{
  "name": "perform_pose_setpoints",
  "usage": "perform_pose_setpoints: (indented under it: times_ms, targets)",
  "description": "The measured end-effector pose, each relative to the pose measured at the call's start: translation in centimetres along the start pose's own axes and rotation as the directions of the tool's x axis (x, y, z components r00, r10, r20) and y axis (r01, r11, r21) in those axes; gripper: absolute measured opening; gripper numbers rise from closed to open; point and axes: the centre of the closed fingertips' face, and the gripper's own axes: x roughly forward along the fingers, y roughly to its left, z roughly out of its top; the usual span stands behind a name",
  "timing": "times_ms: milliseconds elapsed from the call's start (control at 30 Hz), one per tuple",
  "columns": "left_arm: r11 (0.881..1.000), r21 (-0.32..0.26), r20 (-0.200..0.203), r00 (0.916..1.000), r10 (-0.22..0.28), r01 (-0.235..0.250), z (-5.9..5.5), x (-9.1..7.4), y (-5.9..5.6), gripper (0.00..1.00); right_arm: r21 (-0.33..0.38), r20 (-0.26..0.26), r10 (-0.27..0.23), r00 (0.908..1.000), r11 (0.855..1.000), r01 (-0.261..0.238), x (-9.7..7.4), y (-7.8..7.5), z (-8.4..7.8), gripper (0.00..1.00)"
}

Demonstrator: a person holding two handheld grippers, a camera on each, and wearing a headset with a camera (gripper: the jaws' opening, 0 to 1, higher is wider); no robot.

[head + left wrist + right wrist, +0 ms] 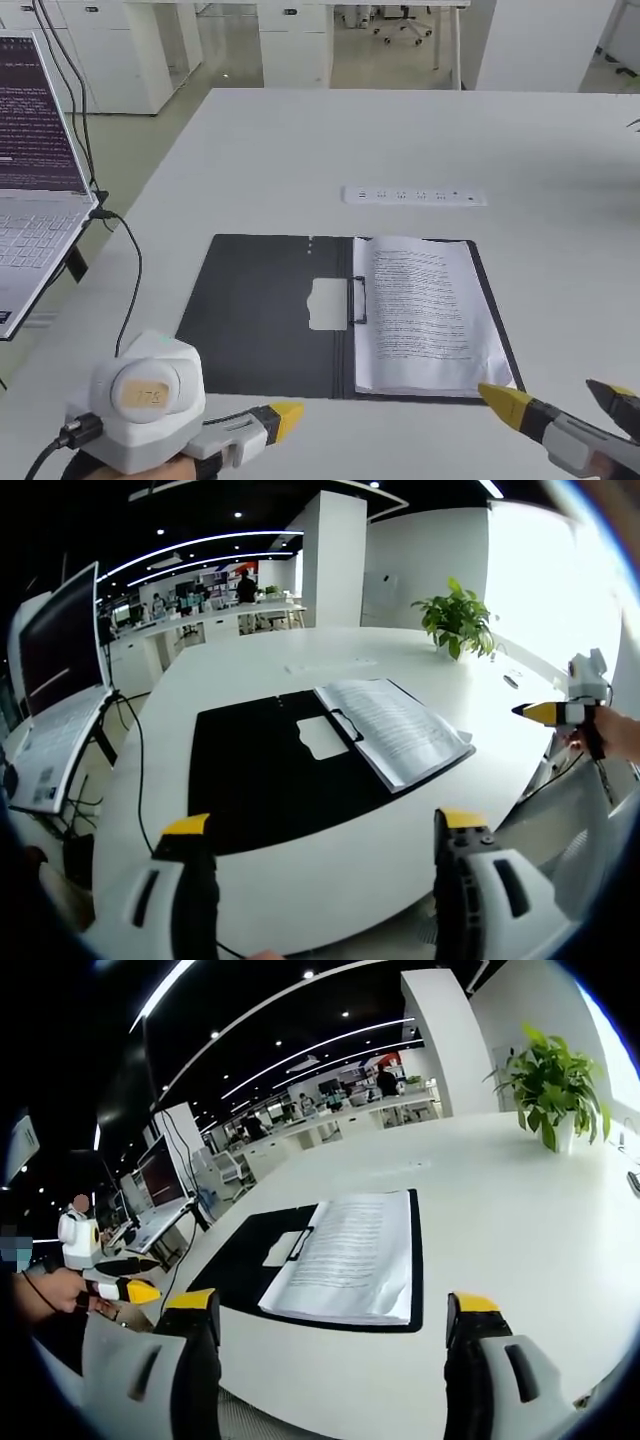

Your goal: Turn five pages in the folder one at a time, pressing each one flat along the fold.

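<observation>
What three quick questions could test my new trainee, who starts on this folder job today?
1. True or false: in the head view, the paper stack lies on the right half of the open folder.
2. What lies on the table beyond the folder? A) power strip B) mug C) stapler
3. Fill in: the left gripper and right gripper are both ____, holding nothing.
Key: 1 true; 2 A; 3 open.
</observation>
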Motion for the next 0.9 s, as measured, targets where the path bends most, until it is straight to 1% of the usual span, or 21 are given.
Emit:
perform_pose_setpoints:
  times_ms: [133, 267, 500, 600, 700, 767, 900]
  targets:
    - [1.000, 0.004, -0.004, 0.9999, -0.010, 0.010, 0.1, 0.5, -0.3, 0.90, -0.001, -0.004, -0.002, 1.0000, 1.000, 0.002, 0.1, -0.3, -0.1, 0.93]
    - [1.000, 0.017, -0.010, 0.9996, -0.025, 0.025, 0.3, 1.1, -0.9, 0.89, -0.001, 0.001, -0.004, 1.0000, 1.000, 0.004, 0.2, -0.5, 0.0, 0.92]
    - [0.997, 0.043, -0.012, 0.9984, -0.056, 0.056, 1.2, 2.6, -2.0, 0.88, 0.002, 0.000, -0.004, 1.0000, 1.000, 0.004, 0.4, -0.8, -0.2, 0.92]
    - [0.995, 0.059, -0.007, 0.9972, -0.074, 0.075, 1.7, 3.3, -2.7, 0.87, 0.003, 0.002, -0.005, 1.0000, 1.000, 0.005, 0.4, -0.9, -0.1, 0.91]
    - [0.990, 0.097, -0.015, 0.9942, -0.106, 0.107, 2.1, 4.4, -3.9, 0.87, 0.004, 0.001, -0.006, 1.0000, 1.000, 0.006, 0.5, -1.0, -0.2, 0.91]
    - [0.986, 0.110, -0.016, 0.9923, -0.123, 0.124, 2.4, 4.9, -4.7, 0.86, 0.003, 0.000, -0.007, 1.0000, 1.000, 0.007, 0.5, -1.0, -0.3, 0.91]
    - [0.980, 0.128, -0.018, 0.9883, -0.152, 0.153, 2.9, 6.0, -5.9, 0.86, 0.004, -0.004, -0.008, 1.0000, 1.000, 0.008, 0.5, -1.1, -0.6, 0.91]
